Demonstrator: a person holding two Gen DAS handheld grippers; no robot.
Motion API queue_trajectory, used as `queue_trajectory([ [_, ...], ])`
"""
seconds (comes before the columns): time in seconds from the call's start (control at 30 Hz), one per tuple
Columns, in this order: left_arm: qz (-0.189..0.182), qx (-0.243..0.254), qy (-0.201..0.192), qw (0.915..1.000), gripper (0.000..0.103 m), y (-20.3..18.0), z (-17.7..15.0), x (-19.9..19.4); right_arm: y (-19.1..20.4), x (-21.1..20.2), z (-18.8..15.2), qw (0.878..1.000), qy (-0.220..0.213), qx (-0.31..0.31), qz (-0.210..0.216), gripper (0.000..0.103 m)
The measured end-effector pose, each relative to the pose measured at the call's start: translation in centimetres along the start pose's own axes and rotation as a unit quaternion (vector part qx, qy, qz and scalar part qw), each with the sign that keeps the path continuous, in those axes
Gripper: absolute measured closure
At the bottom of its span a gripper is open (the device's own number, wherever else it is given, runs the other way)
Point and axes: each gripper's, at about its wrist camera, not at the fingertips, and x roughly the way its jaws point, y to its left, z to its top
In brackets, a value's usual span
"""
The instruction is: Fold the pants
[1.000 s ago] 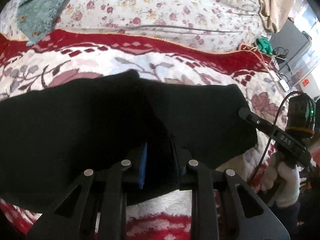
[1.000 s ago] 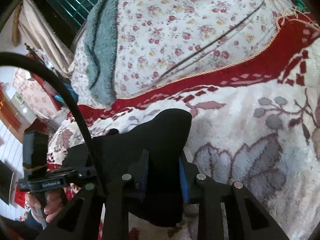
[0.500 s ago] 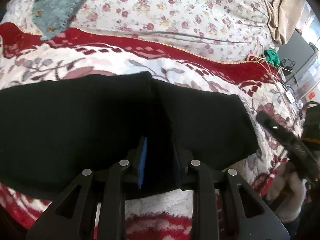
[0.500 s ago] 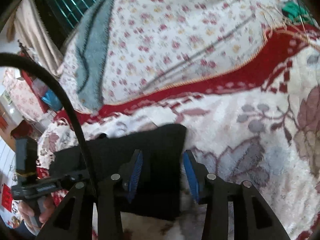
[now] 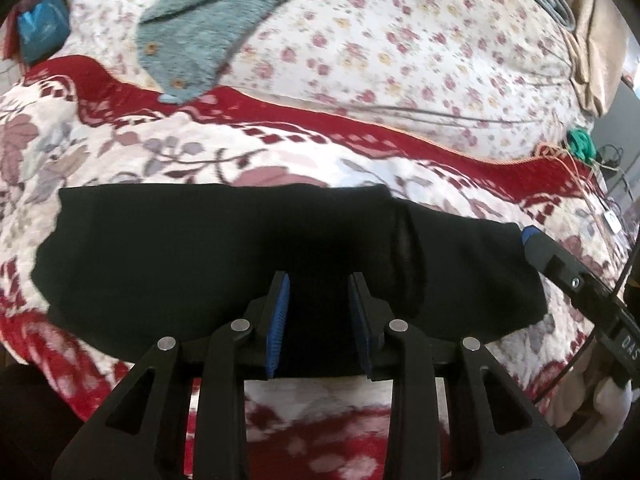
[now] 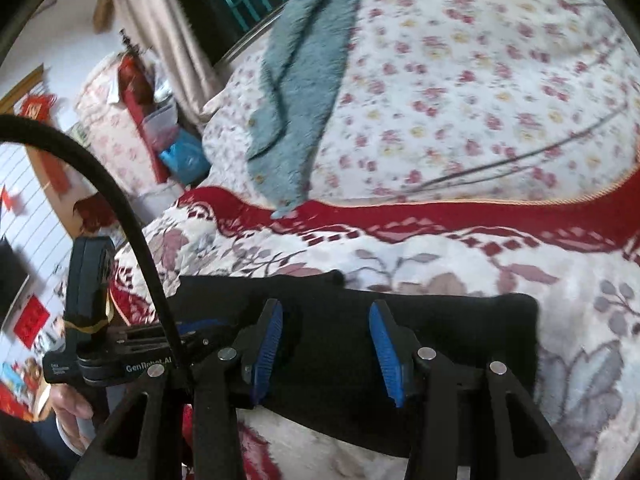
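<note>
Bare floral blanket (image 5: 132, 160) surrounds the folded black pants (image 5: 192, 248). Left gripper (image 5: 320, 284) and right gripper (image 6: 326, 312) have just been opening, pads off cloth. At 9 o'clock, only the right view shows room clutter.

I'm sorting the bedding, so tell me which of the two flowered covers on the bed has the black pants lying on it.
The plush blanket with the red border and big grey-pink leaves holds the pants; the small-rose quilt lies behind.

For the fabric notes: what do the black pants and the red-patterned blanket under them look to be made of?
Black pants: soft matte knit or fleece, probably; no sheen, limp rounded folds. Blanket: plush pile, likely synthetic; fuzzy surface and blurred flower edges.
</note>
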Motion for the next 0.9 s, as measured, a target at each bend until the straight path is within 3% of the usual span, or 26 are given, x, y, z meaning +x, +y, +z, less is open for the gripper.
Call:
queue_trajectory([
  [0.17, 0.03, -0.009, -0.004, 0.9995, 0.073, 0.9, -0.1, -0.3, 2.5, 1.5, 0.2, 0.999, 0.011, -0.022, 0.021, 0.059],
  [0.33, 0.068, -0.012, -0.003, 0.9976, 0.073, 1.5, 0.0, 0.0, 4.4, 2.9, 0.1, 0.999, 0.012, -0.026, 0.045, 0.051],
  [0.37, 0.07, -0.014, -0.001, 0.9974, 0.071, 1.7, 0.0, 0.0, 4.7, 3.3, 0.1, 0.998, 0.016, -0.028, 0.047, 0.051],
  [0.43, 0.068, -0.023, 0.0, 0.9974, 0.049, 2.3, 0.0, 0.0, 5.3, 3.9, 0.1, 0.998, 0.022, -0.036, 0.052, 0.051],
  [0.47, 0.067, -0.028, -0.002, 0.9973, 0.047, 2.5, 0.0, -0.1, 5.6, 4.1, 0.1, 0.998, 0.024, -0.039, 0.053, 0.051],
  [0.9, 0.084, -0.089, -0.003, 0.9925, 0.047, 6.4, -0.6, -1.5, 8.2, 7.7, 1.3, 0.993, 0.047, -0.068, 0.083, 0.05],
])
